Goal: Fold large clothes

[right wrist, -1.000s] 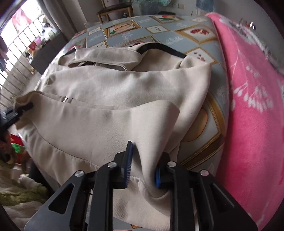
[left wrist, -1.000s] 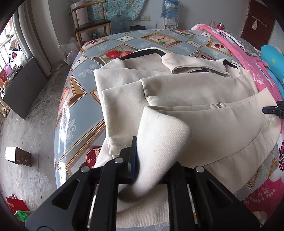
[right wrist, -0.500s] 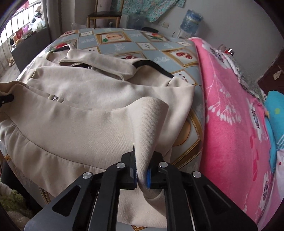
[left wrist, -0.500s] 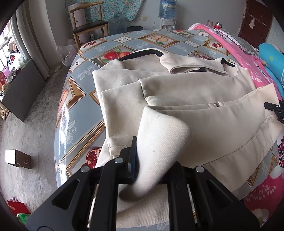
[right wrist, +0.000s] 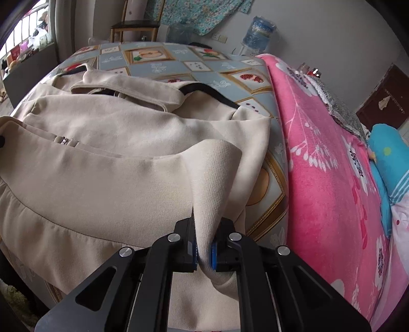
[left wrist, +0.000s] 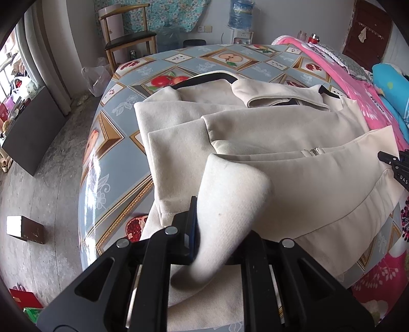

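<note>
A large cream jacket [left wrist: 268, 132] lies on the table with sleeves folded in and its collar at the far end. It also shows in the right wrist view [right wrist: 115, 143]. My left gripper [left wrist: 217, 240] is shut on the jacket's near left hem corner, which stands up in a fold. My right gripper [right wrist: 204, 250] is shut on the near right hem corner, pinched between the blue pads. The right gripper's tip shows in the left wrist view [left wrist: 396, 163] at the right edge.
The table carries a blue fruit-patterned cloth [left wrist: 115, 143]. A pink flowered blanket [right wrist: 332, 178] lies along the right side. A wooden chair [left wrist: 127, 38] and water bottles [left wrist: 240, 12] stand beyond the far end. A small box [left wrist: 24, 228] sits on the floor at left.
My right gripper closed fully on the hem corner and lifted it, swinging its view to the right. The left gripper held its grip and barely moved.
</note>
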{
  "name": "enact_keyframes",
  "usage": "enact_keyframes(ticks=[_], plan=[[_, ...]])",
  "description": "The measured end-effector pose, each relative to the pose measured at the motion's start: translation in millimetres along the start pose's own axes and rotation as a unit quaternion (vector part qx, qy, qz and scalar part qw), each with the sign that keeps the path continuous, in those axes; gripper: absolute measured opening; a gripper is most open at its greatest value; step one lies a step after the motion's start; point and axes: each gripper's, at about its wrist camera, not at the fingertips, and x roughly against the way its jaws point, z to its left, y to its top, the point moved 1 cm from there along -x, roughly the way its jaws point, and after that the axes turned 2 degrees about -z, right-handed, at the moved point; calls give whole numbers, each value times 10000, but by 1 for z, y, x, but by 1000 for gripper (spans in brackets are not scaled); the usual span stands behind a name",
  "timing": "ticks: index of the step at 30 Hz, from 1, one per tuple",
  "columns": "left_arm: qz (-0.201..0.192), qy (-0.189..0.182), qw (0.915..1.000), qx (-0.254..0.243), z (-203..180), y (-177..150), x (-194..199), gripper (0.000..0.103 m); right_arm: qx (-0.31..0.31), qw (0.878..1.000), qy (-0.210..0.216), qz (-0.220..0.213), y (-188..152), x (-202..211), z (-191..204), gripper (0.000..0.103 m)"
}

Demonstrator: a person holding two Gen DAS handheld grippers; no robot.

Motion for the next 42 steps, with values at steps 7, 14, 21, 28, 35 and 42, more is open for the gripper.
enact_keyframes(ticks=[7, 14, 21, 28, 35, 42], plan=[[-698, 82, 9971, -304, -2, -9, 36, 5, -639, 9961, -188, -577, -9, 45, -11, 6], [-1284, 120, 9904, -506, -10, -19, 87, 5, -1014, 9878, -332, -1133, -23, 92, -20, 6], [-1645, -78, 9853, -465, -5, 21, 116, 5, -1078, 9807, -294, -1606, 8, 100, -42, 6], [-1462, -380, 9879, -362, 13, 124, 74, 5, -967, 9787, -141, -1805, 84, 53, -69, 6], [-443, -418, 9974, -383, 21, 195, -51, 5, -943, 9908, 154, -960, 141, -68, -78, 6], [-94, -404, 9984, -381, 29, 187, -99, 5, -890, 9938, 361, -562, 148, -112, -73, 6]])
